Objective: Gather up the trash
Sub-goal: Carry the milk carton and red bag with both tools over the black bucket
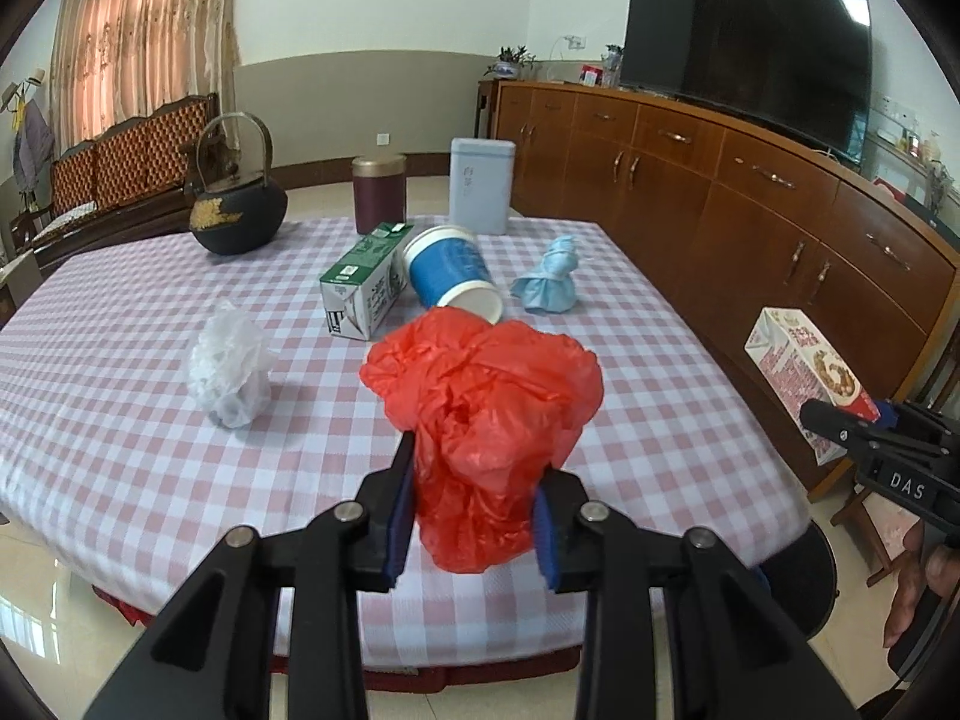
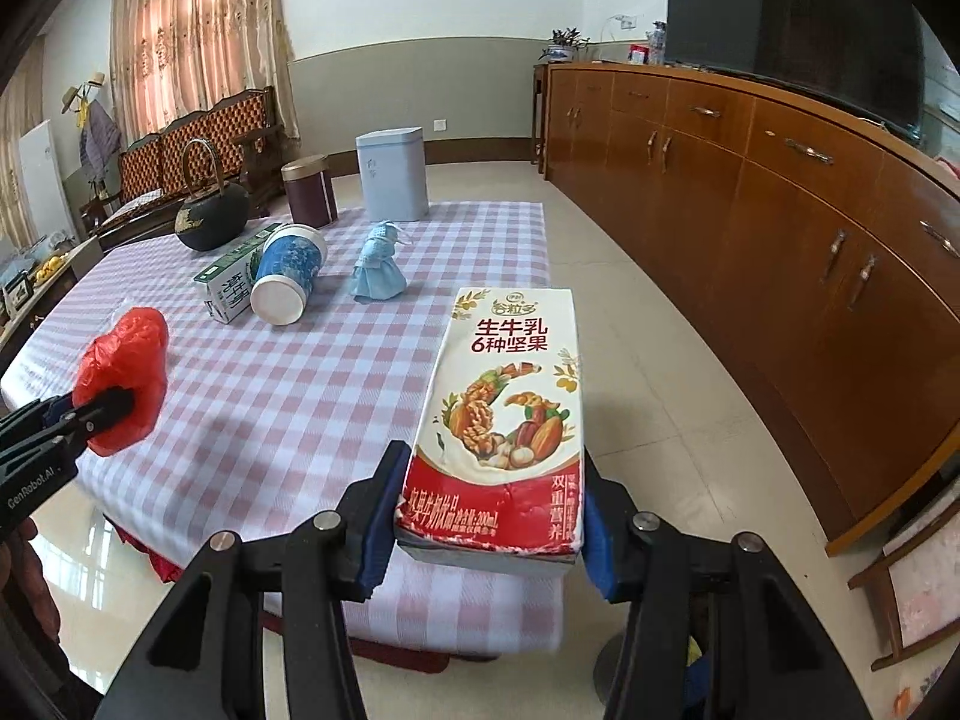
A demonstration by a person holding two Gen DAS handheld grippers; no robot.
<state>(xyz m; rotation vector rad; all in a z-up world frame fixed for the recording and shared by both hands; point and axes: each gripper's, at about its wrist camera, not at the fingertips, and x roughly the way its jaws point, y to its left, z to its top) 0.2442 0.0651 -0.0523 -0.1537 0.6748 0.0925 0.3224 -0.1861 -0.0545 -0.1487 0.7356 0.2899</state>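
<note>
My left gripper (image 1: pixel 474 510) is shut on a crumpled red plastic bag (image 1: pixel 486 396), held above the near edge of the checked table (image 1: pixel 120 420). My right gripper (image 2: pixel 489 516) is shut on a red-and-white nut milk carton (image 2: pixel 510 384), held off the table's right edge. The carton shows in the left wrist view (image 1: pixel 804 360); the red bag shows in the right wrist view (image 2: pixel 123 378). On the table lie a white plastic bag (image 1: pixel 231 372), a green milk carton (image 1: pixel 366 279), a tipped blue paper cup (image 1: pixel 453 273) and a crumpled blue mask (image 1: pixel 552 279).
A black kettle (image 1: pixel 237 207), a maroon canister (image 1: pixel 379 192) and a pale blue tin (image 1: pixel 482 185) stand at the table's far side. A long wooden cabinet (image 1: pixel 750 210) with a TV (image 1: pixel 744 48) runs along the right. A bench (image 1: pixel 120 174) is at the far left.
</note>
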